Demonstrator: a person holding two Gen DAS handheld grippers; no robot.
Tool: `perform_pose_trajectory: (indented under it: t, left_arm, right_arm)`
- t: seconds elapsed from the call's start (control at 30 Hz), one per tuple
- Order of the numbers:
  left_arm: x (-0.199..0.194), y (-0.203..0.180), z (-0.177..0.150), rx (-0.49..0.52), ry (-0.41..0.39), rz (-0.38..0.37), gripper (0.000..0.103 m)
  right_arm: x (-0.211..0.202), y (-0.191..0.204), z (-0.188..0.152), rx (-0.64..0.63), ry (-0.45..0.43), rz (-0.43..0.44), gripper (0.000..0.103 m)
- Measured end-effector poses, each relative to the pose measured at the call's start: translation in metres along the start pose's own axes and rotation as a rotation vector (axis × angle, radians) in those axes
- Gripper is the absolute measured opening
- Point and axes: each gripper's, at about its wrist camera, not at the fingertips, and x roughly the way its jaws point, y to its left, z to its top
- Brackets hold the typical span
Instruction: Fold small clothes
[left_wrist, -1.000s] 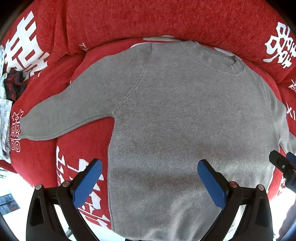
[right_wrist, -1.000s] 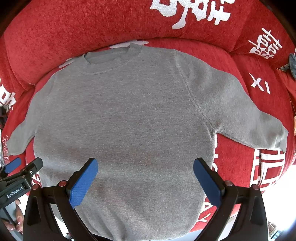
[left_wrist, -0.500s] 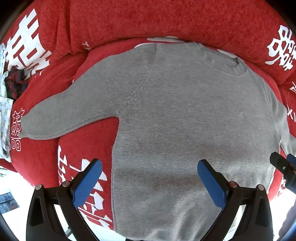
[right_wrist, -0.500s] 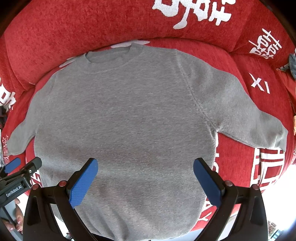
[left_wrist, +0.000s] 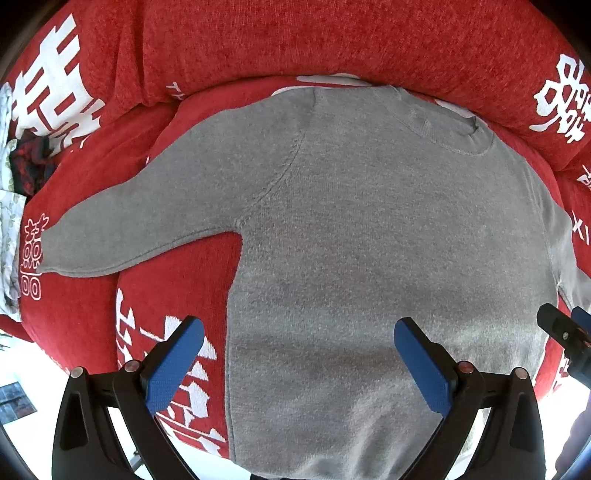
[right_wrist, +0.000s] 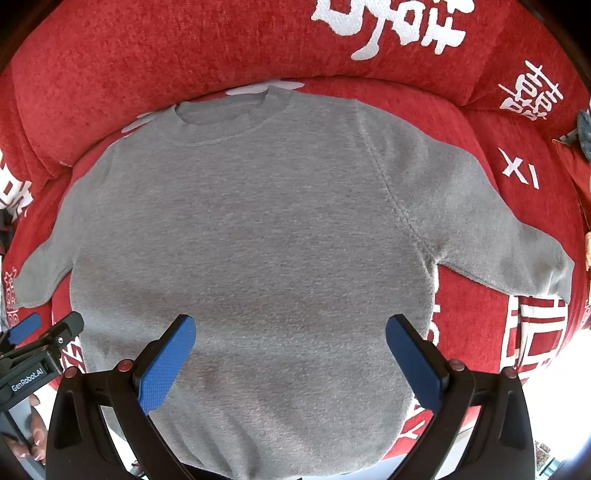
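Note:
A grey sweater (left_wrist: 369, 240) lies flat, front up, on a red sofa seat, collar at the far side, both sleeves spread outward. It also shows in the right wrist view (right_wrist: 258, 240). My left gripper (left_wrist: 295, 354) is open and empty, hovering above the sweater's lower left side; its left finger is over red fabric. My right gripper (right_wrist: 291, 350) is open and empty above the sweater's lower middle. The left sleeve (left_wrist: 122, 236) reaches left; the right sleeve (right_wrist: 498, 236) reaches right. Each gripper shows at the edge of the other's view.
The red sofa (left_wrist: 332, 40) with white characters has a back cushion (right_wrist: 184, 48) behind the collar. Dark and floral clothes (left_wrist: 22, 166) lie at the far left. The seat's front edge runs just under the sweater's hem, with bright floor beyond.
The left gripper has drifted left, so the sweater sits further right in its view. The right gripper has barely moved. Both stay open.

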Motion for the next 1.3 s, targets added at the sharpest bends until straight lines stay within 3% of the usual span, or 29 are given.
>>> perform_pose_trajectory:
  t: [0.2,0.37,1.07,1.3]
  left_arm:
    - [0.0,0.001,-0.001,0.0,0.047,0.041,0.103]
    - [-0.003,-0.001,-0.002,0.018,0.02,0.044,0.103]
    - [0.002,0.02,-0.004,-0.023,0.016,-0.019,0.103]
    - [0.004,0.039,-0.007,-0.055,0.013,-0.075,0.103]
  right_arm:
    - [-0.001,0.002,-0.001,-0.002,0.0,0.0,0.103]
    - [-0.001,0.005,-0.001,-0.002,-0.001,0.0,0.103]
    - [-0.004,0.029,-0.005,-0.04,-0.001,-0.01,0.103]
    - [-0.004,0.044,-0.006,-0.059,0.004,-0.006,0.103]
